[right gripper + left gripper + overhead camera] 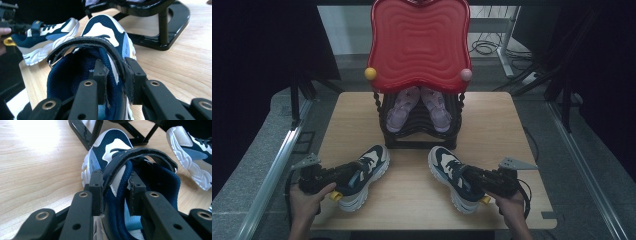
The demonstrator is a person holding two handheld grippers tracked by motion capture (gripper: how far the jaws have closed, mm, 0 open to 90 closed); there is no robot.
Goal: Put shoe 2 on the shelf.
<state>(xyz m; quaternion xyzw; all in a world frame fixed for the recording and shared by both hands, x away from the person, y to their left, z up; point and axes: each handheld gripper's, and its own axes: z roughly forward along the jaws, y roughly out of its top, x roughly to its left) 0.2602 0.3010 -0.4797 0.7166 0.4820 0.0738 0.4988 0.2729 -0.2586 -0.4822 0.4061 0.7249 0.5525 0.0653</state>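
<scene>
While each tool, left (343, 176) and right (472, 176), pinches the collar of a navy sneaker (362, 176) (453, 177) on the table (507, 130) before the black rack (419, 127), a thin grip risks slipping.

black two-jaw tool (343, 175) in each hand: brass-ringed screw holes, grey three-cornered plates, yellow knobs.

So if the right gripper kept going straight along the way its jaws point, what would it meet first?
The right gripper is clamped on the collar of the right-hand sneaker, toe ahead. Pushed on, that toe would probably meet the black rack's base, though depth is hard to judge.
</scene>
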